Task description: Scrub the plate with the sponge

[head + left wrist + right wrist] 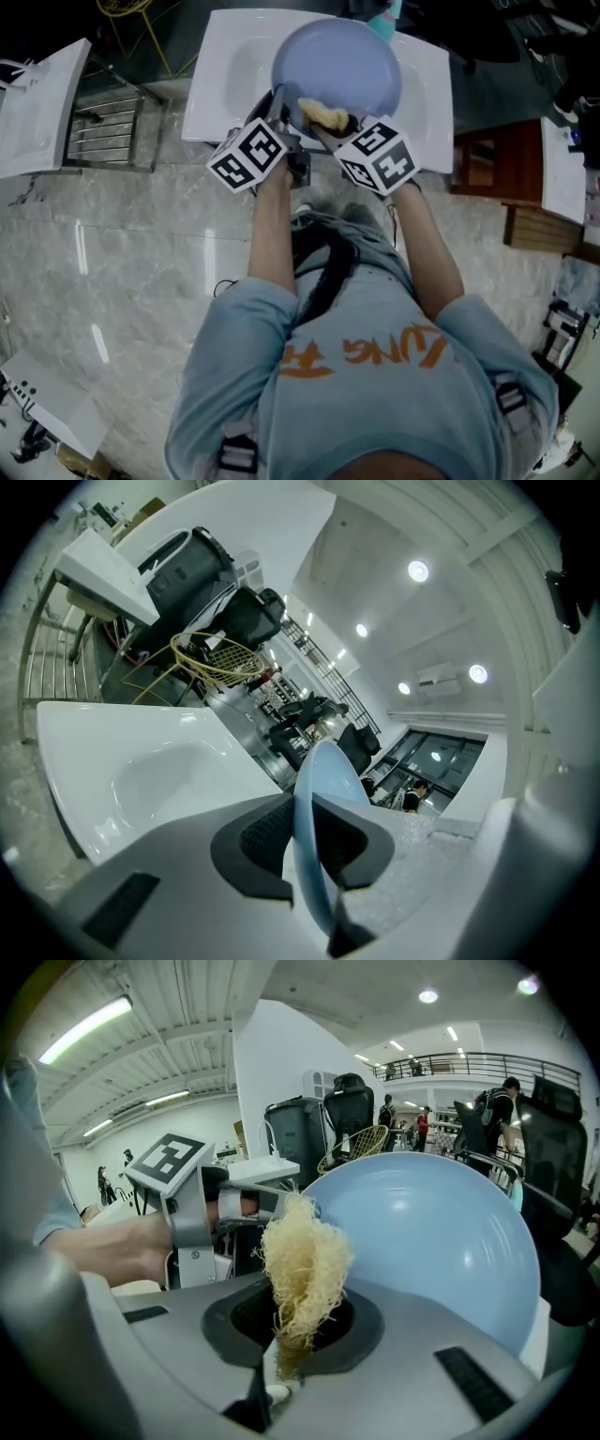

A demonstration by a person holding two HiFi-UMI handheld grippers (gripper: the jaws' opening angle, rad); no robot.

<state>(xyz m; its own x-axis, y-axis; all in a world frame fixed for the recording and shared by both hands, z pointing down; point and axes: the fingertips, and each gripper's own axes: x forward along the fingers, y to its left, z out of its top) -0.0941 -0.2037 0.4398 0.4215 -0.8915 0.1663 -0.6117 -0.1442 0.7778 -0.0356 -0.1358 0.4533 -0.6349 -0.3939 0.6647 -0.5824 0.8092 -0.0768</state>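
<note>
A pale blue plate (342,66) is held up over the white sink (225,89), its face toward me. My left gripper (281,101) is shut on the plate's left rim; in the left gripper view the plate (314,817) shows edge-on between the dark pads. My right gripper (330,122) is shut on a yellowish fibrous sponge (323,114), which lies against the plate's lower left part. In the right gripper view the sponge (302,1274) sticks up from the jaws in front of the plate (441,1241), with the left gripper (281,1206) beyond it at the rim.
The sink (141,771) stands on a marble floor. A metal rack (103,131) and a white slab (37,103) are to the left. A wooden cabinet (502,173) is to the right. A teal bottle (384,19) stands behind the plate.
</note>
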